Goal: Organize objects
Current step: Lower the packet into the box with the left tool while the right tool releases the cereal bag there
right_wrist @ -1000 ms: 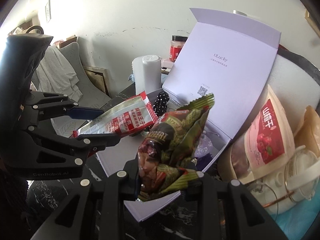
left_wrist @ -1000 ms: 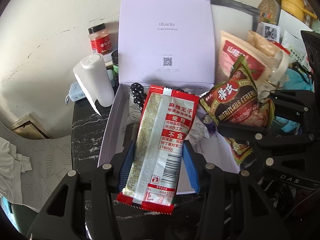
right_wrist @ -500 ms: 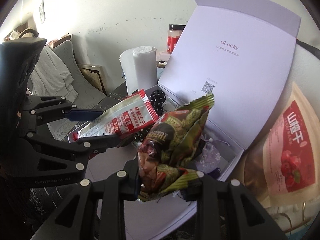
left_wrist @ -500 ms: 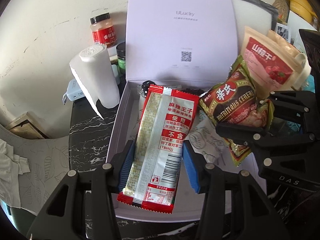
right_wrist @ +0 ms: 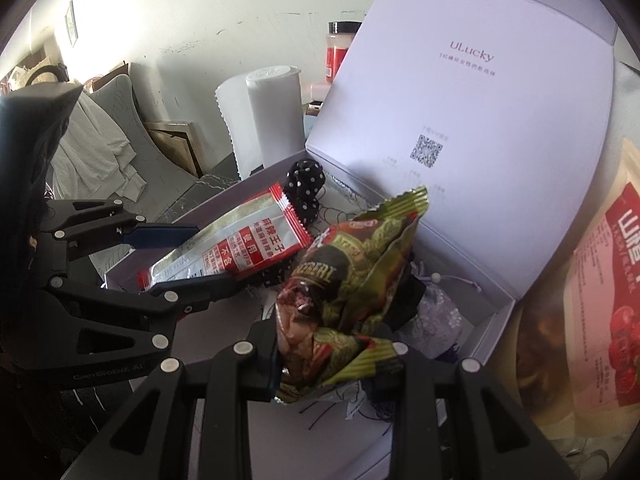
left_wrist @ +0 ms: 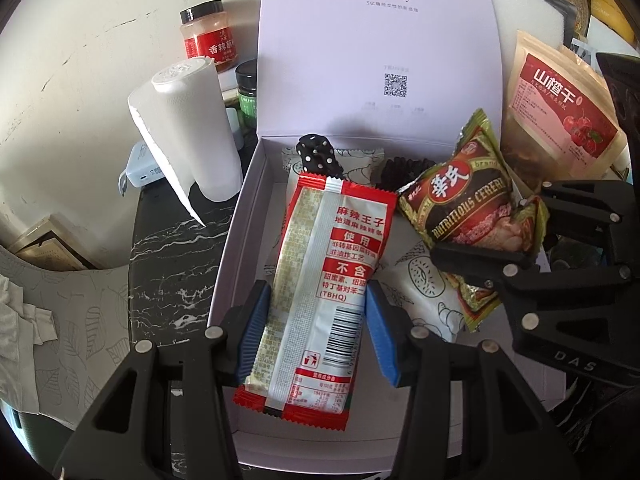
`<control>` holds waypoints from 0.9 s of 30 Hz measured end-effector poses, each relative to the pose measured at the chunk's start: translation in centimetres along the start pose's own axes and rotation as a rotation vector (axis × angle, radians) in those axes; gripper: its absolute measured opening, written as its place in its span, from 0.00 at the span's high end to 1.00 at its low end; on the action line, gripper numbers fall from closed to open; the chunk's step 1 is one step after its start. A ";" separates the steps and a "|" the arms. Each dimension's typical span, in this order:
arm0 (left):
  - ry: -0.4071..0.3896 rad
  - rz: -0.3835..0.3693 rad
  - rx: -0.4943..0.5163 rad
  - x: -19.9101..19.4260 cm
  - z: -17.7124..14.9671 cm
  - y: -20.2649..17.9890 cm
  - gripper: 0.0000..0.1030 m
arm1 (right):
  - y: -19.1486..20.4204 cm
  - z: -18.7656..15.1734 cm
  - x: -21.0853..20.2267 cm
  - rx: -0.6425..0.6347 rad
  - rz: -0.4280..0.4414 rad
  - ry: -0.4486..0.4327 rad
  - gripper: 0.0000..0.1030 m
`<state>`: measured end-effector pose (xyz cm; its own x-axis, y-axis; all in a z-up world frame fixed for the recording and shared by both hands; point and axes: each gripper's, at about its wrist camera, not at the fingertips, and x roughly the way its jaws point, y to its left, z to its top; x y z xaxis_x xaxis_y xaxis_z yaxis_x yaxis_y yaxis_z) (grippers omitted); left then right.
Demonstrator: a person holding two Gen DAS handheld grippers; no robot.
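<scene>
My left gripper (left_wrist: 316, 332) is shut on a long red and white snack packet (left_wrist: 324, 280) and holds it over the open pale lilac box (left_wrist: 244, 200). My right gripper (right_wrist: 336, 364) is shut on a green and brown cereal packet (right_wrist: 356, 280), also over the box (right_wrist: 492, 316). In the right wrist view the left gripper (right_wrist: 188, 256) and its red packet (right_wrist: 240, 248) are at the left. In the left wrist view the right gripper (left_wrist: 500, 236) and cereal packet (left_wrist: 472, 208) are at the right. A black polka-dot item (left_wrist: 320, 156) and white pastry packets (left_wrist: 424, 284) lie inside the box.
The box lid (left_wrist: 380, 48) stands upright at the back. A white paper roll (left_wrist: 192, 128), a red-labelled jar (left_wrist: 208, 40) and a green jar (left_wrist: 246, 96) stand left of the box on the black marble table (left_wrist: 168, 256). A red hawthorn pouch (left_wrist: 560, 108) leans at the right.
Both grippers have moved forward and down over the box with their packets still held. The box and its contents now look larger and closer.
</scene>
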<state>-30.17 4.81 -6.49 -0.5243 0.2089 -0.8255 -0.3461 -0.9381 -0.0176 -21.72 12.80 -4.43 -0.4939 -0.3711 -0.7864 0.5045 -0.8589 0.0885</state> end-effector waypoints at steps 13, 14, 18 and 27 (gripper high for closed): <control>0.045 0.026 0.035 1.6 0.0 -1.1 0.54 | 0.4 0.3 0.5 -0.020 -0.033 0.019 0.70; 0.048 0.033 0.040 1.7 0.0 -1.2 0.53 | 0.4 0.3 0.4 -0.021 -0.036 0.021 0.68; 0.062 0.043 0.043 1.8 0.0 -1.4 0.51 | 0.3 0.2 0.3 -0.028 -0.071 0.034 0.55; 0.067 0.041 0.036 1.3 -0.1 -1.5 0.51 | 0.4 0.0 -0.4 -0.036 -0.079 0.056 0.50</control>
<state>-30.25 6.47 -7.57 -0.4856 0.1508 -0.8611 -0.3542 -0.9345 0.0360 -21.33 12.64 -4.11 -0.4932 -0.2819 -0.8230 0.4916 -0.8708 0.0036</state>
